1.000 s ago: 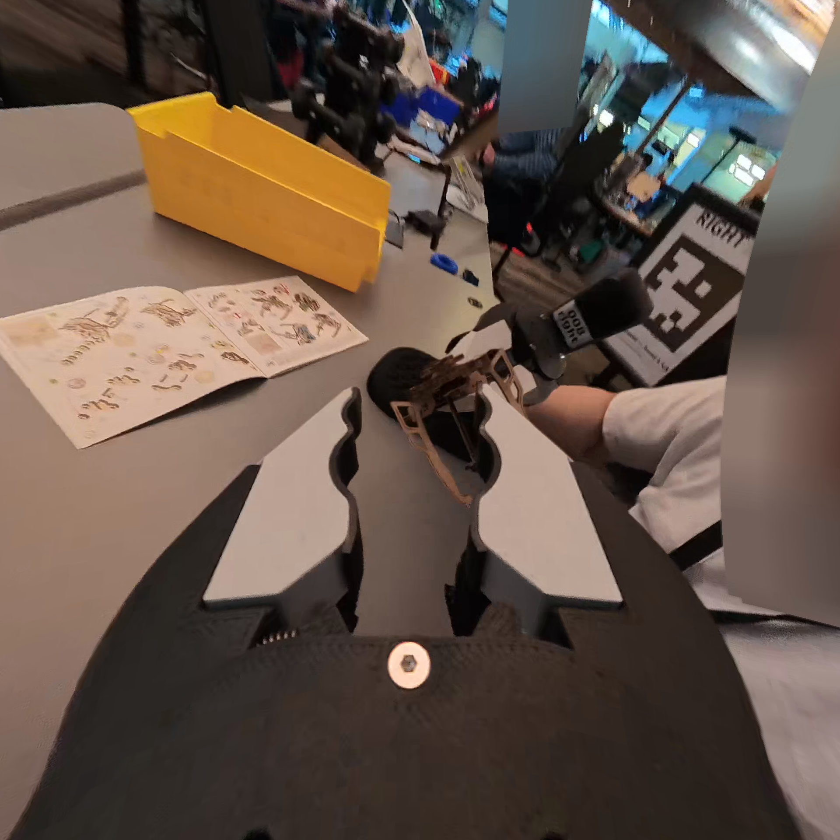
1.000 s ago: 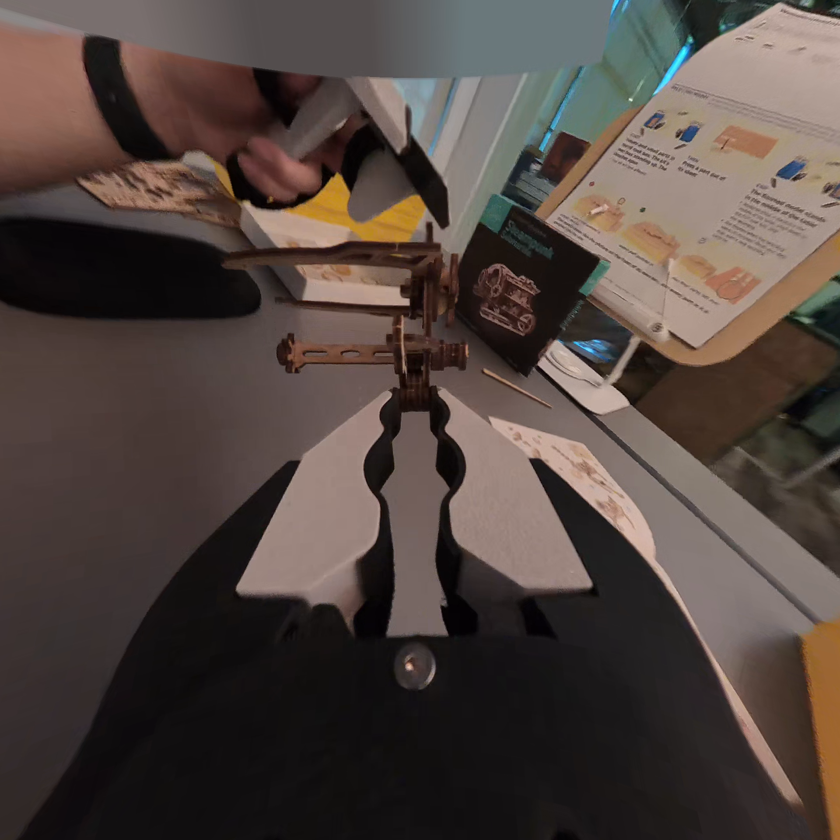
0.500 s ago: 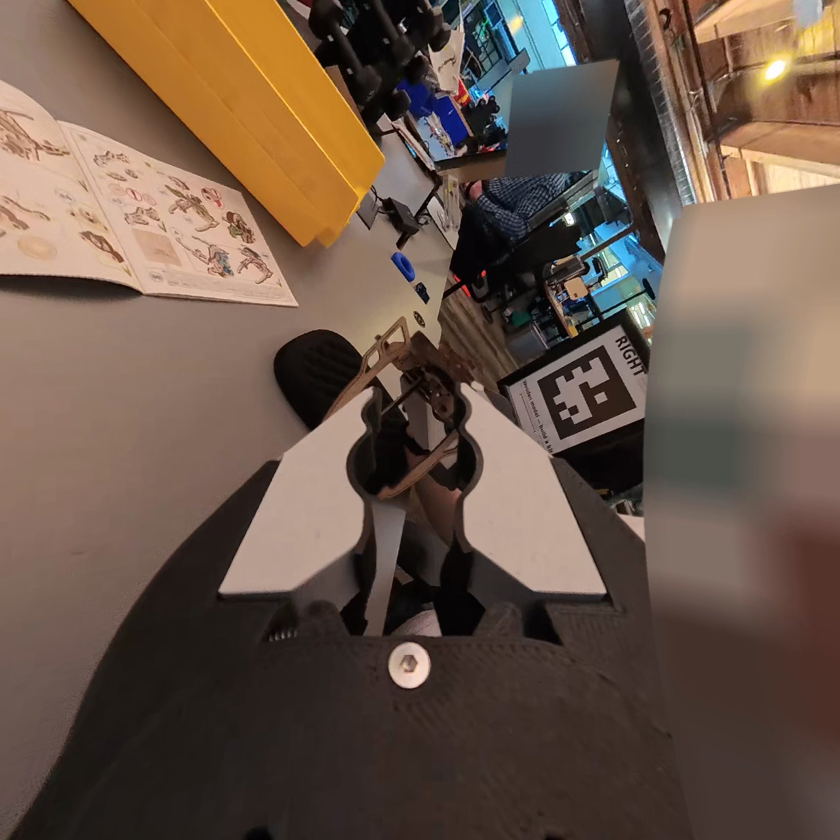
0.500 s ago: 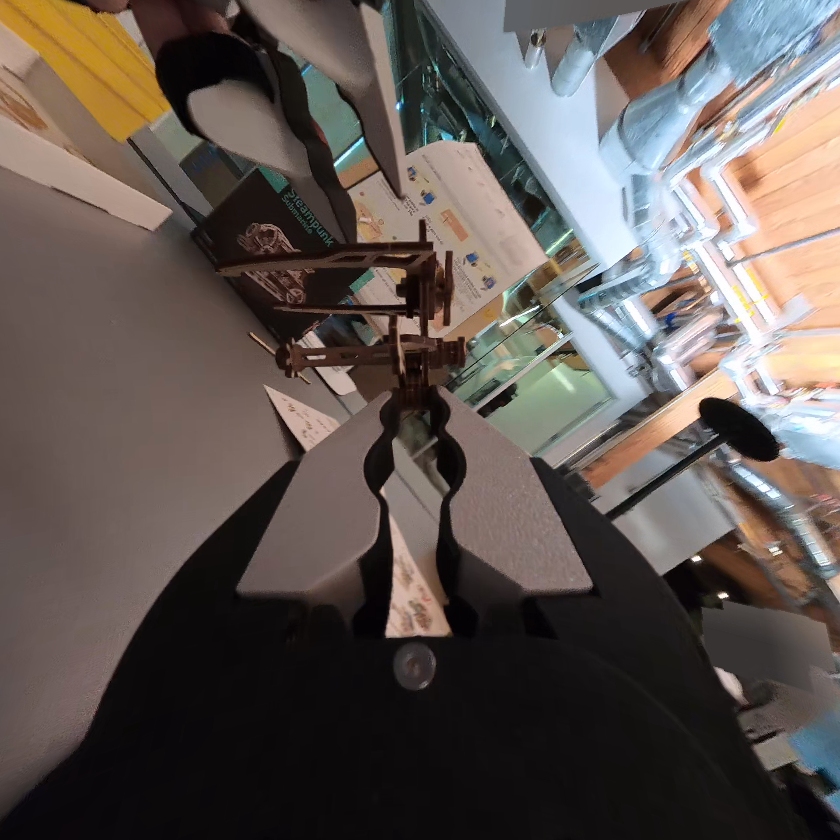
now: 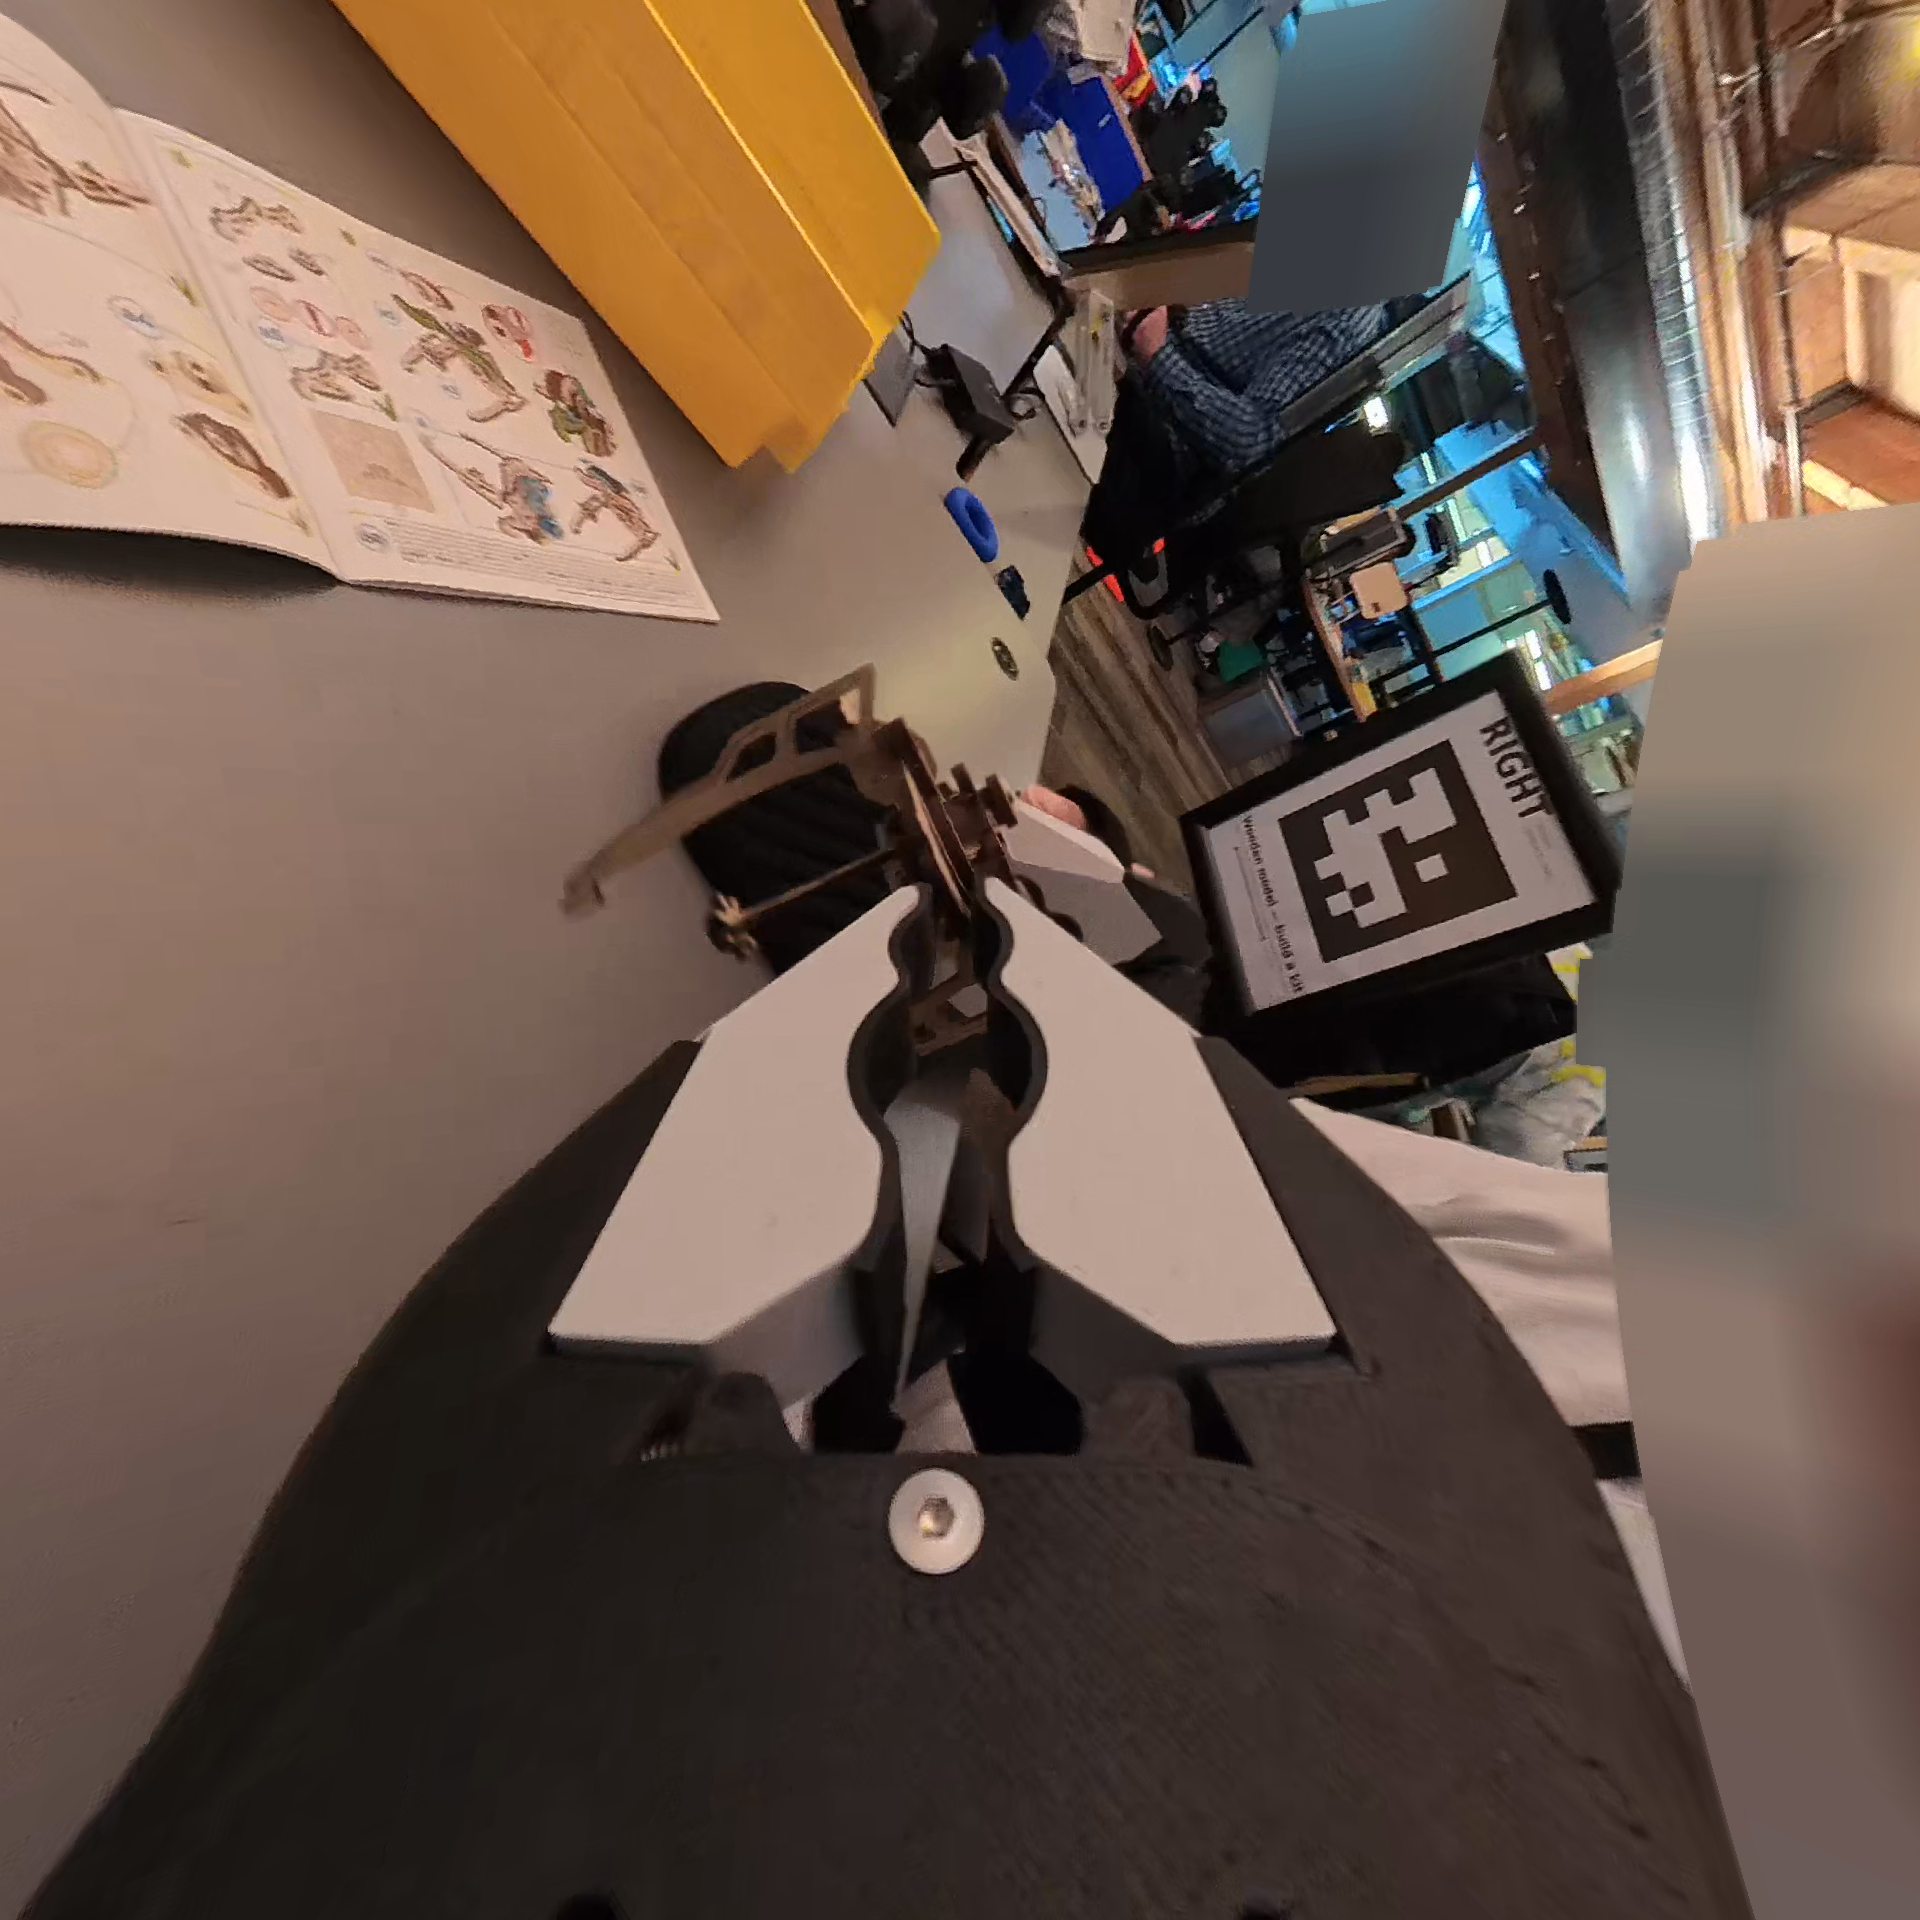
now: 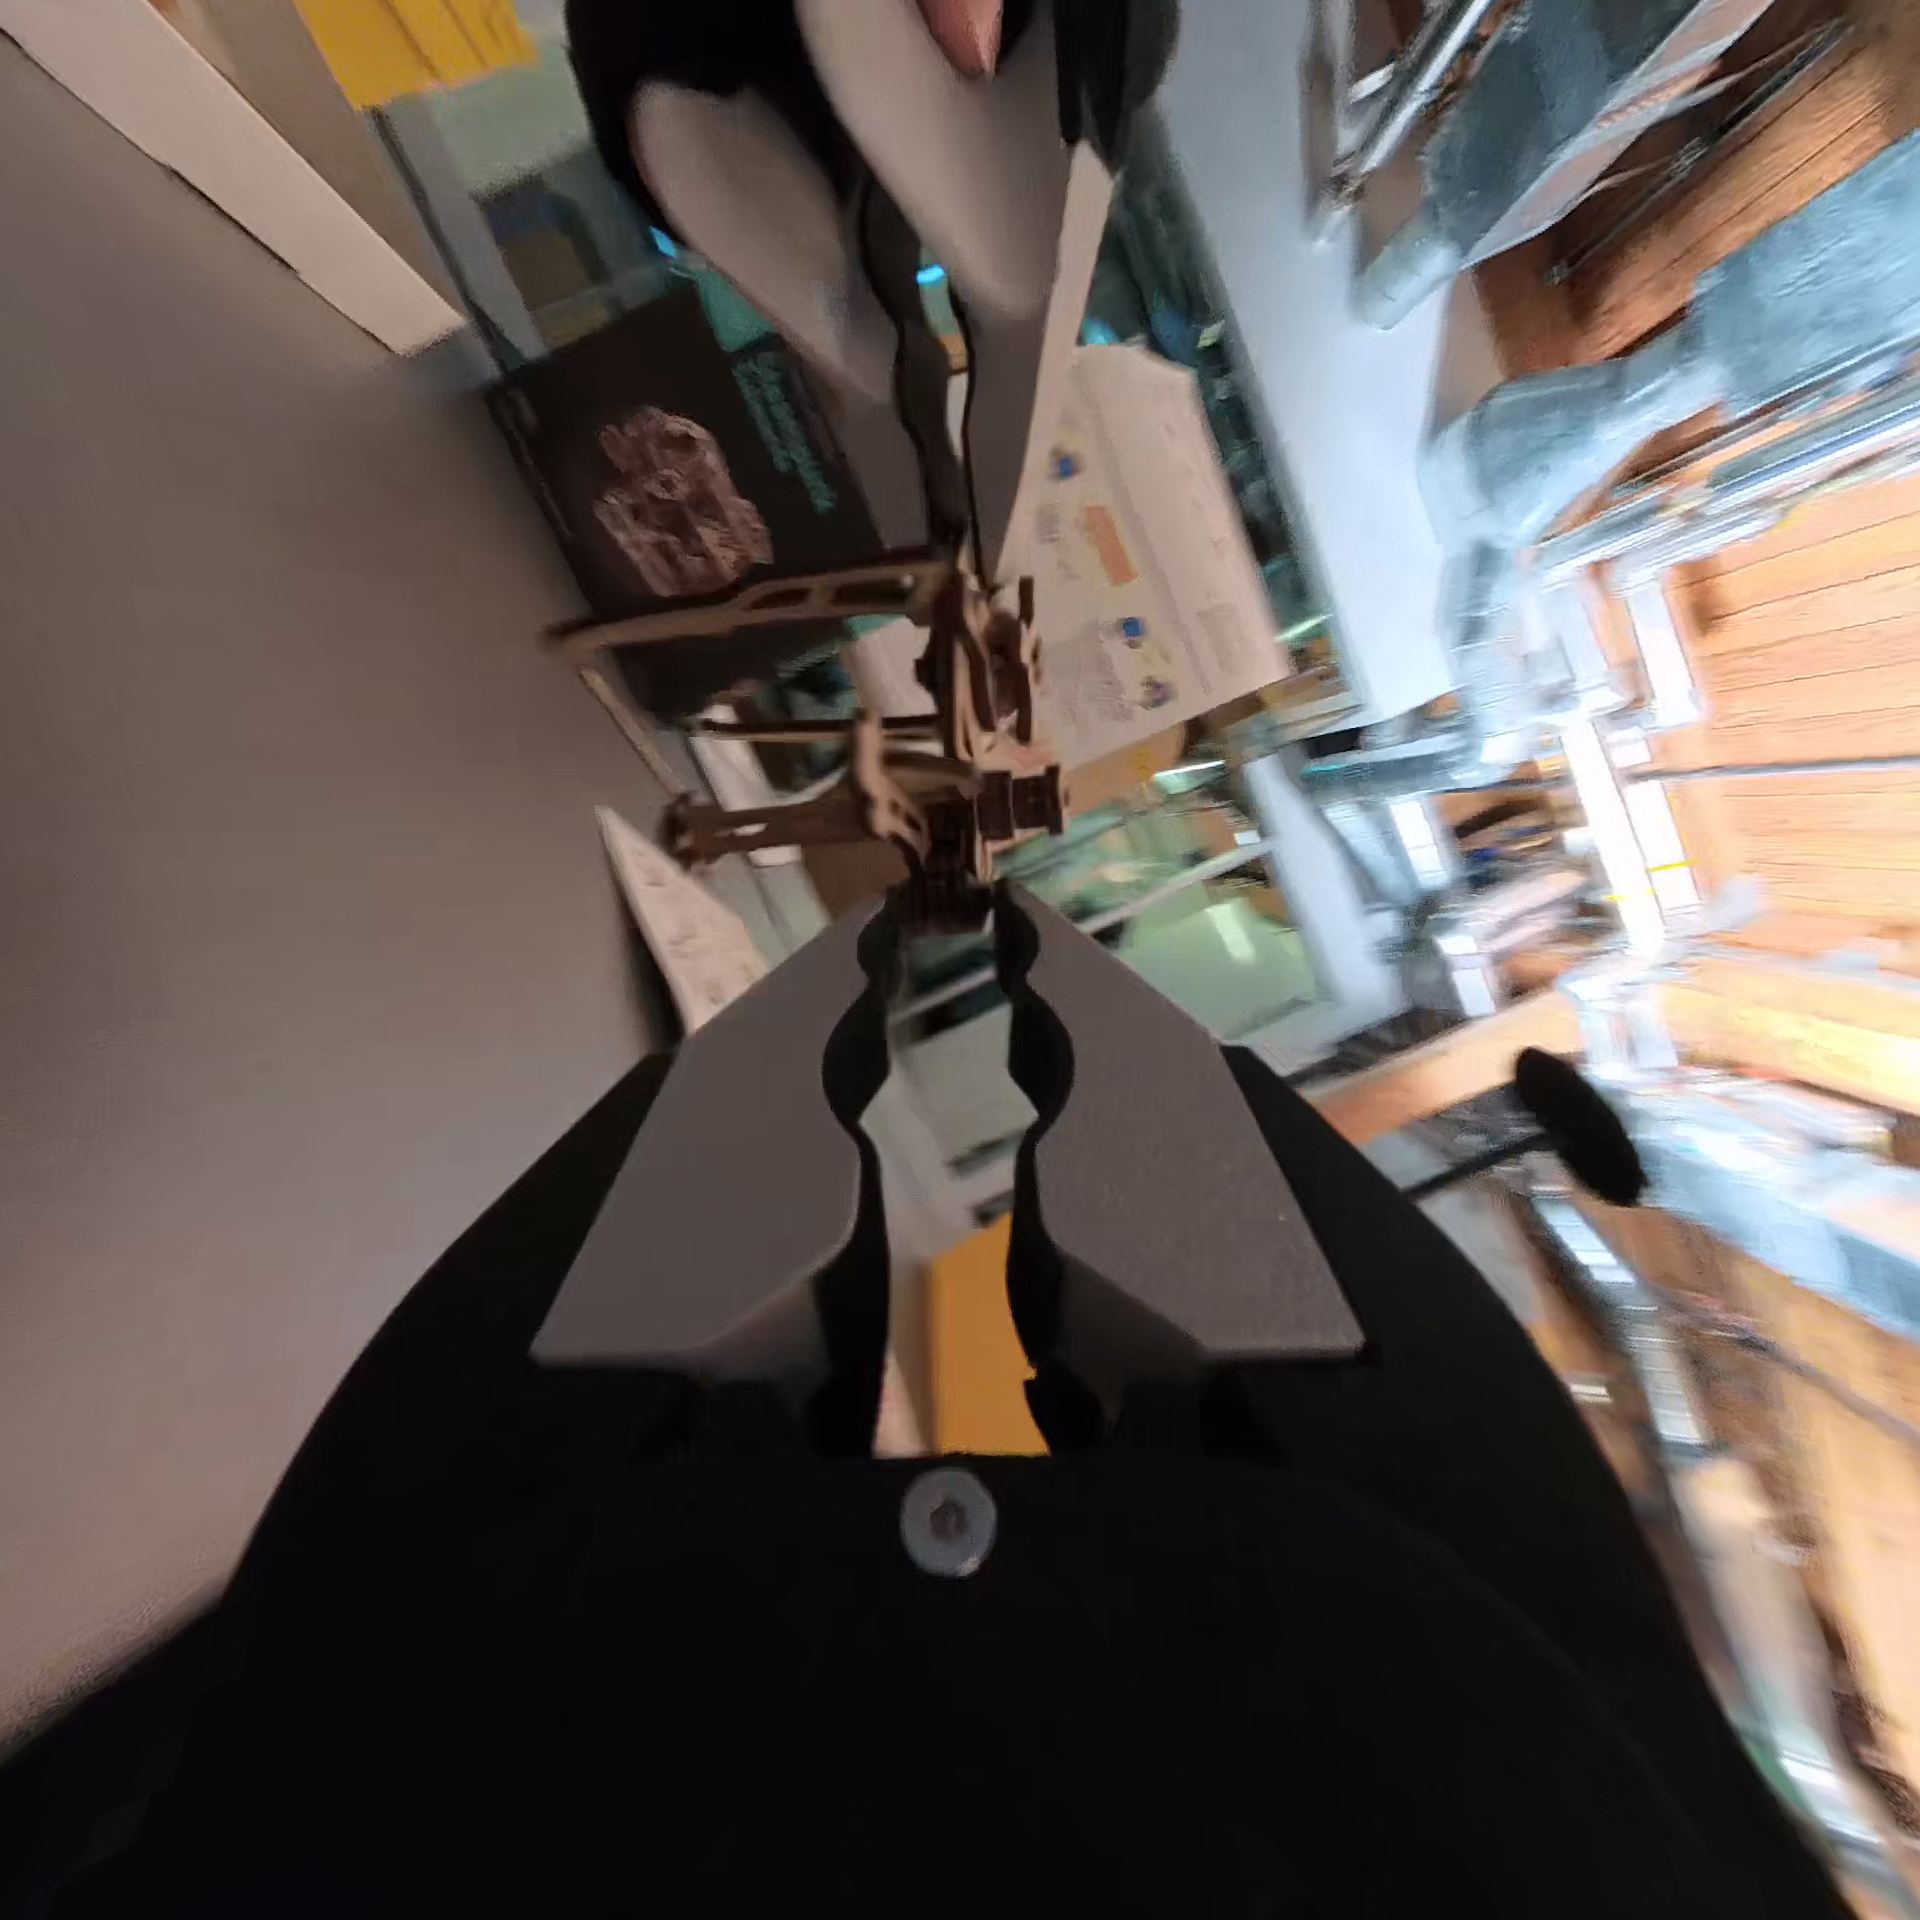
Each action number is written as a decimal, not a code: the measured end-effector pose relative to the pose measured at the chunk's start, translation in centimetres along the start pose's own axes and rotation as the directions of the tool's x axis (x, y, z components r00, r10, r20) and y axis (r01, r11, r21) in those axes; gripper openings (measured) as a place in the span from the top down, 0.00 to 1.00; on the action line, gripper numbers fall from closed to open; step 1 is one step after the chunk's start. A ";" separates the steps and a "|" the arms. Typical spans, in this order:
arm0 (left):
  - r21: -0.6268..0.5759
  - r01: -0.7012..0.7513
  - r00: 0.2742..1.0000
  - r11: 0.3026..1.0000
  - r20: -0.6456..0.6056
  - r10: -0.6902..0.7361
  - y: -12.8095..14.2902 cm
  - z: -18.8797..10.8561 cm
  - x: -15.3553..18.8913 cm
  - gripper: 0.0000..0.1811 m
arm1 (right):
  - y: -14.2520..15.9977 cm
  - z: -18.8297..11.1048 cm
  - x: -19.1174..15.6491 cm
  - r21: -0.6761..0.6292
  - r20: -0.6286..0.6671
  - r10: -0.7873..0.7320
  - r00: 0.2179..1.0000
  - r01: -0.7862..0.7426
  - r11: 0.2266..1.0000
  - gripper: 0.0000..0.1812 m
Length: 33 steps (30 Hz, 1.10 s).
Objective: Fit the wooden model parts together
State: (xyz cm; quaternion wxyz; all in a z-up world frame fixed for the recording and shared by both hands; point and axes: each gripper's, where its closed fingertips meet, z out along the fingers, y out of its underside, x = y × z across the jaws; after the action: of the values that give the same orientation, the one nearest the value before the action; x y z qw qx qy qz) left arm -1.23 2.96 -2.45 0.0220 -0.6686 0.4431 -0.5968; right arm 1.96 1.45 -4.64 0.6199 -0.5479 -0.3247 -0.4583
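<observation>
both left gripper [image 5: 951, 914] and right gripper [image 6: 940, 899] clamped on wooden model [image 6: 935, 748]; thin, brittle-looking; best gripped at hub between jaws, not struts

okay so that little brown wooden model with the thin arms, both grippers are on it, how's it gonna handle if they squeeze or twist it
The brown laser-cut wooden model is probably light: it hangs above the grey table, pinched only at the jaw tips of the left gripper and right gripper. Its long openwork arm and thin rod look fragile; twisting could snap them. Slotted joints may loosen.
</observation>
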 end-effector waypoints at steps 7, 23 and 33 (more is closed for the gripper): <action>-0.087 -0.170 0.971 0.982 0.154 0.181 -1.2 -3.2 -2.1 1.00 | 7.1 0.4 -2.7 -0.564 0.171 0.668 0.724 -0.484 0.669 0.79; -0.518 -0.275 0.852 0.810 0.259 0.455 0.2 -2.8 -4.6 1.00 | 11.8 0.3 -3.0 -0.759 0.023 0.714 0.700 -0.452 0.468 0.72; -0.584 -0.207 0.856 0.785 0.280 0.434 0.2 1.4 -5.9 1.00 | 16.9 1.0 10.3 -0.386 -0.078 0.777 0.624 -0.738 0.554 0.61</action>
State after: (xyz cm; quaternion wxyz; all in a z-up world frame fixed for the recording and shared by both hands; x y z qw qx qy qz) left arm 0.46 5.79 -7.52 0.0284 -0.6678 0.6863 -0.2869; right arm 21.53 -0.13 -1.56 0.6198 -0.7657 0.0077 -0.1719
